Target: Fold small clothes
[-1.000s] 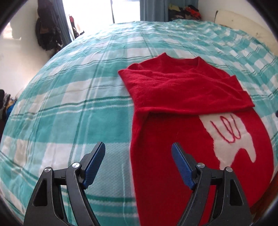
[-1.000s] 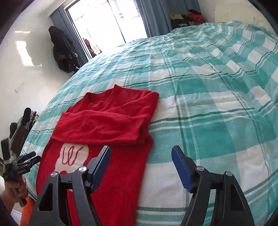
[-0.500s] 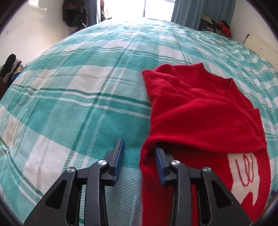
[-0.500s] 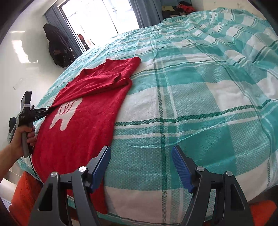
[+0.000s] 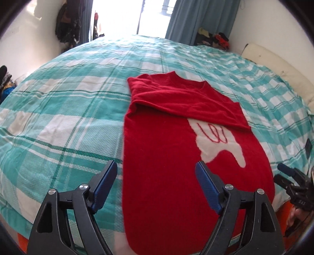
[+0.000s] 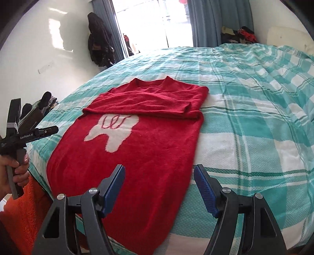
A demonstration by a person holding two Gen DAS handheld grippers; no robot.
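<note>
Half a second ago my left gripper (image 5: 156,186) sat nearly closed at the folded sleeve; now it is pulled back, jaws spread wide, holding nothing. My right gripper (image 6: 159,188) likewise gapes empty. One red sweater (image 5: 166,157) lies at twelve o'clock on the checked bedspread (image 5: 68,117), both sleeves apparently folded across.

A home bedroom: checked bedspread (image 5: 78,109), curtains (image 5: 196,17), hanging coats (image 6: 98,39)
</note>
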